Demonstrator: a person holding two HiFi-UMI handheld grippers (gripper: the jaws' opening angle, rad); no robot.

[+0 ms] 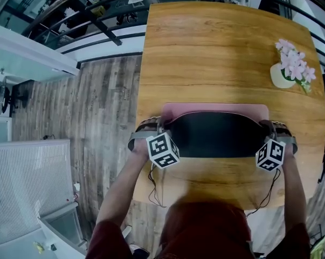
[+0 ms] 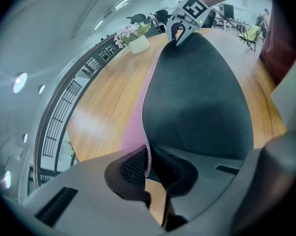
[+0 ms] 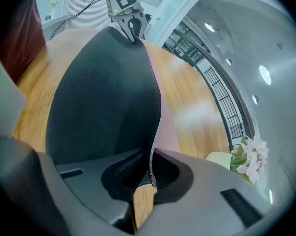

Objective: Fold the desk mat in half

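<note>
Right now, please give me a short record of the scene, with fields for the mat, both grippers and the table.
desk mat: pink top, black underside; near edge lifted, arching toward far edge
left gripper: shut on the mat's left corner
right gripper: shut on the mat's right corner
table: wooden
vase: white, pink flowers, far right of table

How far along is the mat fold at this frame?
Done: both near corners of the desk mat are lifted, with the left gripper and the right gripper each shut on one. In hand: the near half arches over, black underside up, and a pink strip shows along the far edge. Left: bring the corners to that far edge, lay them flat on the table and let go.
</note>
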